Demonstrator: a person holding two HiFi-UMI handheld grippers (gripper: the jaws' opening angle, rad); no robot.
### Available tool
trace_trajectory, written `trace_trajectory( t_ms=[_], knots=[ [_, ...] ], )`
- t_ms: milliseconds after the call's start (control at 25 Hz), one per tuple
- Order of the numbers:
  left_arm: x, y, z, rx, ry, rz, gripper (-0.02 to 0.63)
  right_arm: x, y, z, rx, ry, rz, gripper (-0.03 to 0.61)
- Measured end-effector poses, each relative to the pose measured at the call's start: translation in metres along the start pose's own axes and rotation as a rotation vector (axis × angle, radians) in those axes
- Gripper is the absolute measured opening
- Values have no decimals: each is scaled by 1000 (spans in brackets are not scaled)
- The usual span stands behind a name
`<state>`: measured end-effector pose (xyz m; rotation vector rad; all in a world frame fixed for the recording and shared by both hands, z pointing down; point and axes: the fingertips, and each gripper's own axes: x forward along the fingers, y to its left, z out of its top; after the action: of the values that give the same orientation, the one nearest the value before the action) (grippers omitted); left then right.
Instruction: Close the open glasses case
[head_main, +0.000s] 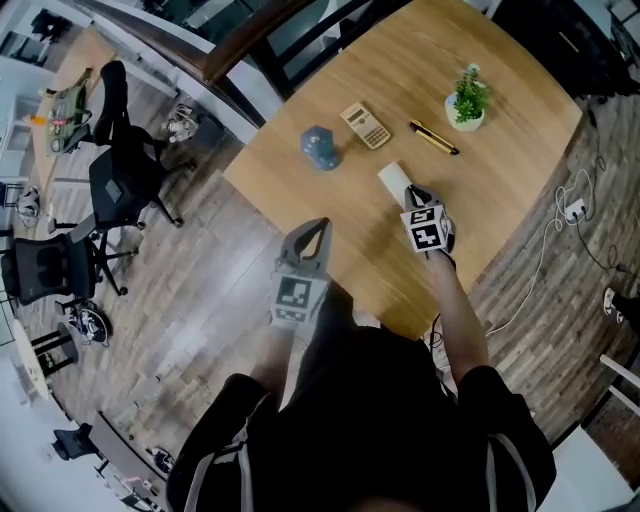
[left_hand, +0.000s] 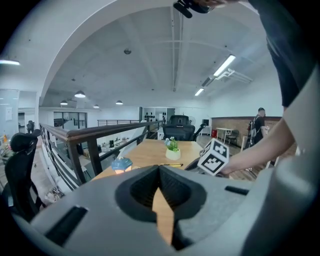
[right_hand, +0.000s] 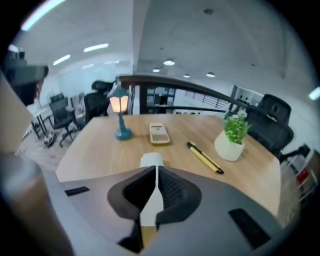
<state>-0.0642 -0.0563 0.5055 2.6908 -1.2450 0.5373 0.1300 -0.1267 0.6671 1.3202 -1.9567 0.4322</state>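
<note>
The white glasses case (head_main: 393, 178) is lying on the surface (head_main: 500, 130), its long axis running in line with the right gripper (head_main: 412, 192). That gripper's fingers are sitting closed at the case's near end. The left gripper (head_main: 316, 226) fingers are also sitting closed.

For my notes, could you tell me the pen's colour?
The pen is yellow and black, seen best in the right gripper view.

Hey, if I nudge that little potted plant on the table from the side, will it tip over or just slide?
The potted plant likely slides rather than tips: its white pot looks squat and wide under short foliage. The rounded, smooth-looking pot may be slippery to pinch, and could chip if ceramic.
</note>
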Motion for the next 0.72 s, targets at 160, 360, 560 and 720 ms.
trace_trajectory(
  t_ms=[160, 360, 560, 720],
  knots=[
    [7, 0, 13, 8, -29, -8, -2, -82, -35, 29, 187, -286, -35, 26],
    [20, -2, 27, 40, -50, -8, -2, -202, -68, 37, 278, -510, -99, 12],
    [26, -7, 48, 71, -97, -3, -2, -282, -79, 31, 324, -618, -205, 12],
    [29, -24, 56, 69, -129, -52, -2, -296, -78, 26, 323, -638, -265, 12]
  ],
)
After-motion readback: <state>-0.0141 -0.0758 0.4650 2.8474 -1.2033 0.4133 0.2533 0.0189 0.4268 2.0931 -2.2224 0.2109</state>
